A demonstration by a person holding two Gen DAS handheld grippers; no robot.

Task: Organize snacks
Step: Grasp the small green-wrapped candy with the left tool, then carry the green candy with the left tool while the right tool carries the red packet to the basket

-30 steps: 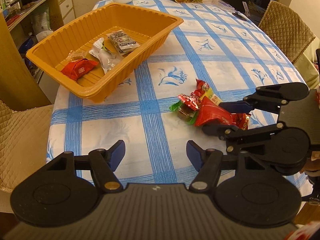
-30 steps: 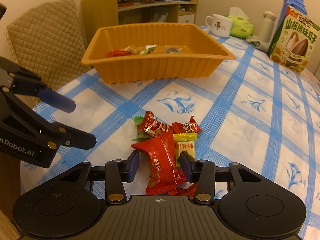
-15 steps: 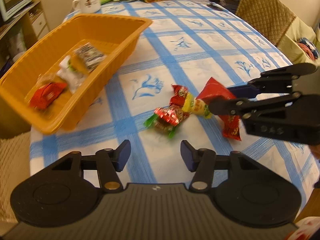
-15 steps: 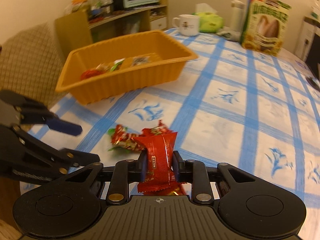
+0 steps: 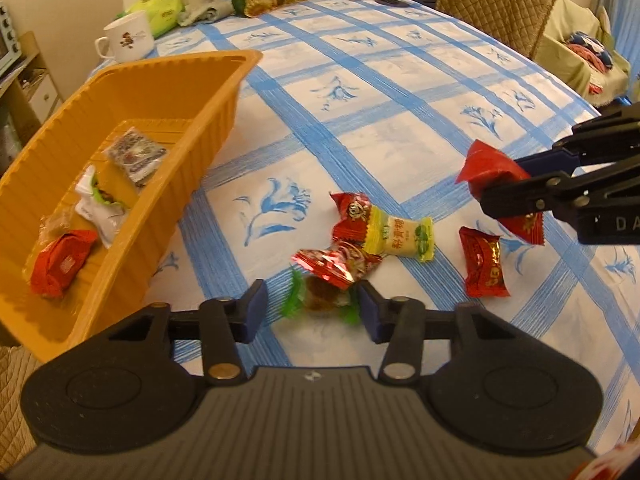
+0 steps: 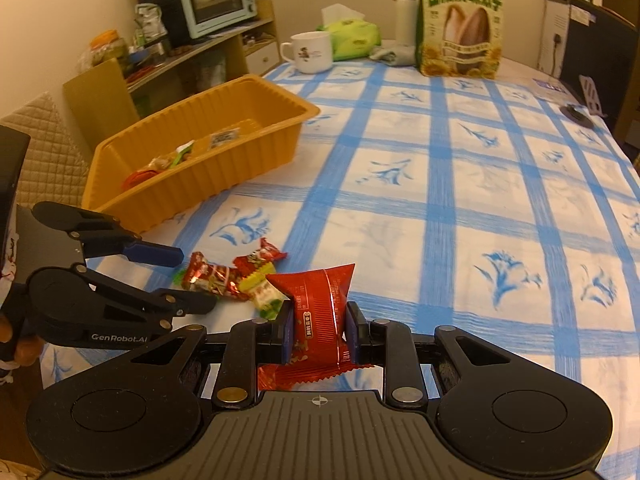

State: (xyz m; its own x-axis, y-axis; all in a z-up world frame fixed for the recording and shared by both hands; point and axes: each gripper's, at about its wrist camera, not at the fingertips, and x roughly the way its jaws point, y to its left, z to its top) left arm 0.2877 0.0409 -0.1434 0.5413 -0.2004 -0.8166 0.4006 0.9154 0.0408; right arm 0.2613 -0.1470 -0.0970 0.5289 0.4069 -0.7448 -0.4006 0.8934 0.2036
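Note:
My right gripper (image 6: 318, 332) is shut on a red snack packet (image 6: 320, 312) and holds it just above the tablecloth; the left wrist view shows the same packet (image 5: 492, 168) in that gripper (image 5: 500, 184). My left gripper (image 5: 312, 312) is low over the candy pile with its jaws closing. A green-wrapped candy (image 5: 316, 300) lies between them, and the left pad is still clear of it. Beside it lie a red foil candy (image 5: 340, 264), a red-and-yellow candy (image 5: 384, 228) and a small red packet (image 5: 484, 264). The orange tray (image 5: 224, 92) at the left holds several snacks.
At the table's far end stand a white mug (image 6: 310, 52), a green tissue pack (image 6: 352, 36), a flask (image 6: 404, 16) and a tall seed bag (image 6: 460, 28). Quilted chairs (image 5: 496, 8) (image 6: 40, 160) flank the table. A shelf with a toaster oven (image 6: 216, 0) stands behind the tray.
My right gripper closed on the red packet and lifted it off the pile. My left gripper came down to the candies, rolled, and narrowed its jaws around the green-wrapped one.

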